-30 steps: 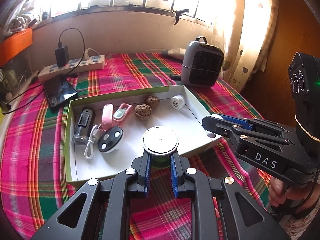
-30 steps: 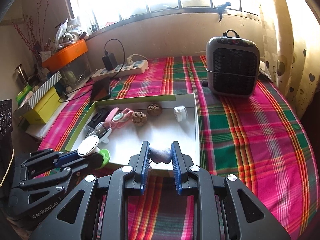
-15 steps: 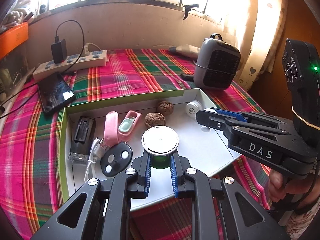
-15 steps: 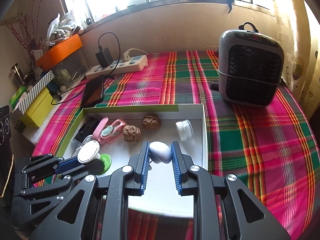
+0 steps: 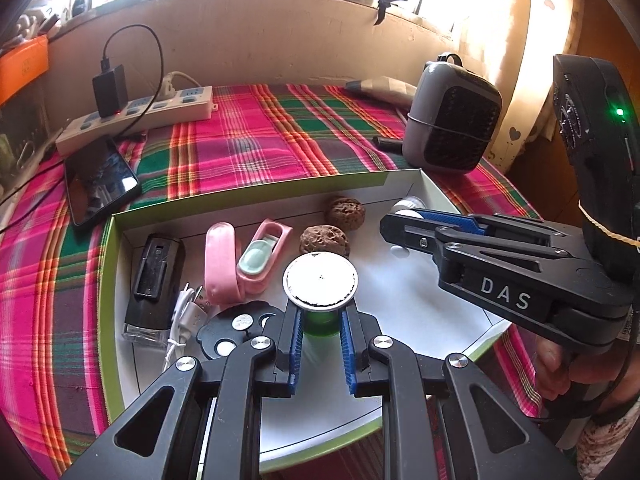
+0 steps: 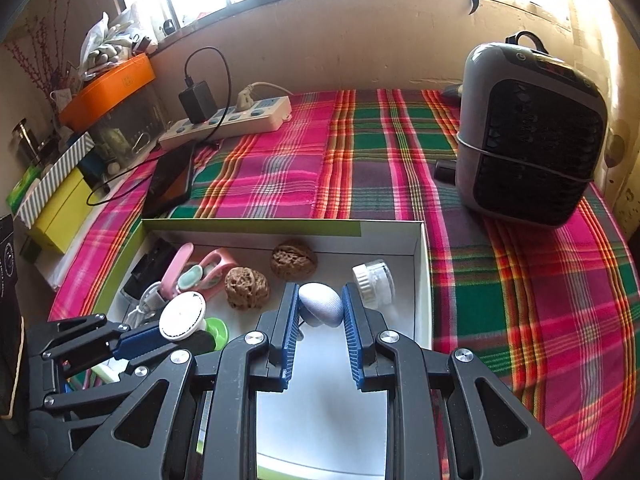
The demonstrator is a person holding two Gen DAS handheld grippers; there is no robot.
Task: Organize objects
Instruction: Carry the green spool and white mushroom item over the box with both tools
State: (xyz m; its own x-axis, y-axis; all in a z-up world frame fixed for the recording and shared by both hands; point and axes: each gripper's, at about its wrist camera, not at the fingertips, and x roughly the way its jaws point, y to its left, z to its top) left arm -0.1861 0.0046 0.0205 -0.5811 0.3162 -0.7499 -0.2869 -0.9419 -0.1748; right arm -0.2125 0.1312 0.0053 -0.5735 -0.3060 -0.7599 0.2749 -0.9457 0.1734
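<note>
A shallow white box with a green rim [image 5: 256, 194] [image 6: 424, 264] lies on the plaid table. My left gripper [image 5: 320, 320] [image 6: 172, 338] is shut on a green bottle with a round white cap [image 5: 320, 280] [image 6: 183, 315], held over the box's middle. My right gripper [image 6: 320, 312] [image 5: 404, 218] is shut on a pale grey egg-shaped object [image 6: 321, 309], held over the box near its right wall. In the box lie two walnuts [image 5: 324, 240] [image 6: 246, 287], a pink clip-like item [image 5: 240, 258], a black rectangular device [image 5: 154, 280], a white cable [image 5: 180, 320], a black disc [image 5: 236, 330] and a small white-capped jar [image 6: 374, 278].
A grey heater [image 5: 450, 120] [image 6: 528, 132] stands at the back right. A power strip with a black charger [image 5: 136, 116] [image 6: 228, 118] and a phone [image 5: 100, 180] lie at the back left. Boxes and an orange container [image 6: 104, 92] crowd the far left. A hand [image 5: 560, 364] holds the right tool.
Both grippers moved forward and a little down, from the box's near edge to over its inside, each still holding its object. The box contents look larger and closer.
</note>
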